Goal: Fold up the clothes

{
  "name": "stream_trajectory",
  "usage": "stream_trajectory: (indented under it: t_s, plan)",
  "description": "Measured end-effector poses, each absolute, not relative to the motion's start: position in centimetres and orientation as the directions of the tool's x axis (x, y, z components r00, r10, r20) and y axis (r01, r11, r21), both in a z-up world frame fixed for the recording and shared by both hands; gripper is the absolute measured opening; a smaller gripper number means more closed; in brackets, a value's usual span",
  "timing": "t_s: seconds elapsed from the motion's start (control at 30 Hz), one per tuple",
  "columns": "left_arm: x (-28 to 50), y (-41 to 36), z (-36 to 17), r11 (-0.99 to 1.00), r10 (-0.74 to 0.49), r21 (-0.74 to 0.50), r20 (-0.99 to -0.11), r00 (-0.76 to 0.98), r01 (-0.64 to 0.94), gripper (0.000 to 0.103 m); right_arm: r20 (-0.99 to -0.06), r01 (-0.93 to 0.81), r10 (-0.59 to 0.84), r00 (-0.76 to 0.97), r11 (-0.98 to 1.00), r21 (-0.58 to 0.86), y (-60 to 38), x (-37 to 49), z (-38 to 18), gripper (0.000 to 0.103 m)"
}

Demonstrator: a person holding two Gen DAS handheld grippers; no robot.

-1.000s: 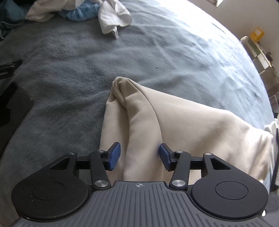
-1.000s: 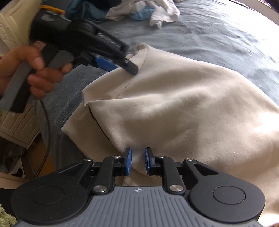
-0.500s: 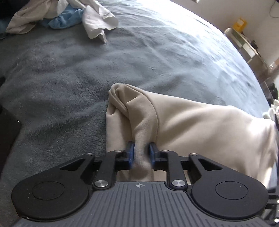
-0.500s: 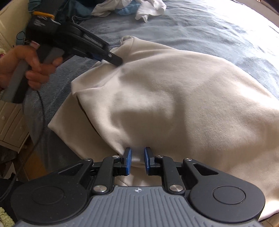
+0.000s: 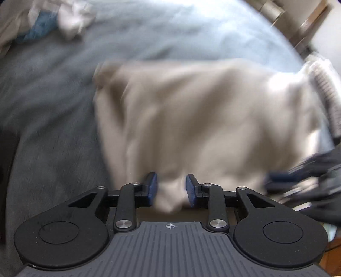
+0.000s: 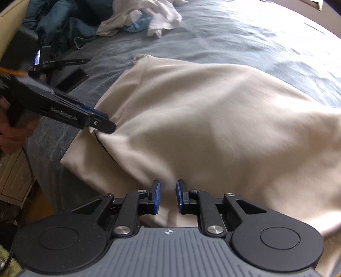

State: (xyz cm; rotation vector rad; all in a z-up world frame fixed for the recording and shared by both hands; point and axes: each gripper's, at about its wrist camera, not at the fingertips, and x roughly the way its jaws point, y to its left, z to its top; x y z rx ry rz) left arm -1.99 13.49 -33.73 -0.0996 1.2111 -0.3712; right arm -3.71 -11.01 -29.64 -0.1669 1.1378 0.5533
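Since a second ago the left gripper point(image 5: 171, 189) has closed its jaws onto a bunched fold of the cream garment point(image 6: 213, 132), which was only lying between its spread fingers before, and it has slid sideways across the bed; its own view is now badly blurred. That fold sits between the blue pads, which press on it from both sides. The right gripper point(image 6: 168, 197) is pinched on the near edge of the same garment, its pads close together with a thin pleat of cloth between them, much as before.

Relative to the garment: it lies spread over the grey blanket point(image 6: 245, 42), with its near edge lifted by both grippers. A heap of white and blue clothes point(image 6: 147, 19) lies well beyond its far corner. A dark phone point(image 6: 73, 78) rests on the blanket off its far left side. A person's hand point(image 6: 12, 132) grips the handle of the left gripper just left of the garment.
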Motion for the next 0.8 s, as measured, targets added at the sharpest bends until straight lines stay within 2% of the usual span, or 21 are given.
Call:
stream_trajectory:
  t_s: [0.07, 0.17, 0.3, 0.37, 0.47, 0.53, 0.63, 0.8]
  plan:
    - [-1.8, 13.8, -33.8, 0.933, -0.347, -0.294, -0.888, 0.303, 0.205, 0.029, -0.885, -0.453, 0.327, 0.331, 0.878, 0.155, -12.6, -4.6, -28.2, 0.017]
    - [-1.4, 13.4, -33.0, 0.935, -0.336, -0.279, -0.894, 0.298, 0.218, 0.029, -0.881, -0.289, 0.298, 0.367, 0.937, 0.197, -16.6, -5.7, -26.7, 0.018]
    - [-1.5, 12.2, -30.3, 0.932, -0.334, -0.250, -0.876, 0.348, 0.264, 0.029, -0.876, 0.016, 0.232, 0.423, 0.965, 0.263, -23.1, -7.5, -26.3, 0.027]
    - [-1.3, 11.0, -29.4, 0.918, -0.361, -0.255, -0.856, 0.369, 0.305, 0.029, -0.859, 0.064, 0.229, 0.458, 0.955, 0.289, -24.9, -7.8, -26.5, 0.028]
    - [-1.2, 7.7, -29.6, 0.882, -0.393, -0.245, -0.854, 0.341, 0.403, 0.030, -0.836, -0.069, 0.252, 0.487, 0.966, 0.251, -24.5, -7.1, -26.9, 0.028]
    - [-1.3, 6.1, -31.5, 0.881, -0.344, -0.183, -0.881, 0.325, 0.436, 0.030, -0.836, -0.196, 0.257, 0.484, 0.963, 0.183, -23.5, -7.0, -27.7, 0.027]
    - [-1.1, 5.9, -34.2, 0.902, -0.287, -0.149, -0.908, 0.306, 0.405, 0.035, -0.899, -0.297, 0.161, 0.408, 0.954, 0.036, -23.4, -7.2, -31.6, 0.024]
    - [-0.6, 5.9, -33.6, 0.926, -0.240, -0.125, -0.923, 0.301, 0.356, 0.035, -0.897, -0.352, 0.196, 0.395, 0.935, 0.049, -24.7, -7.7, -32.4, 0.023]
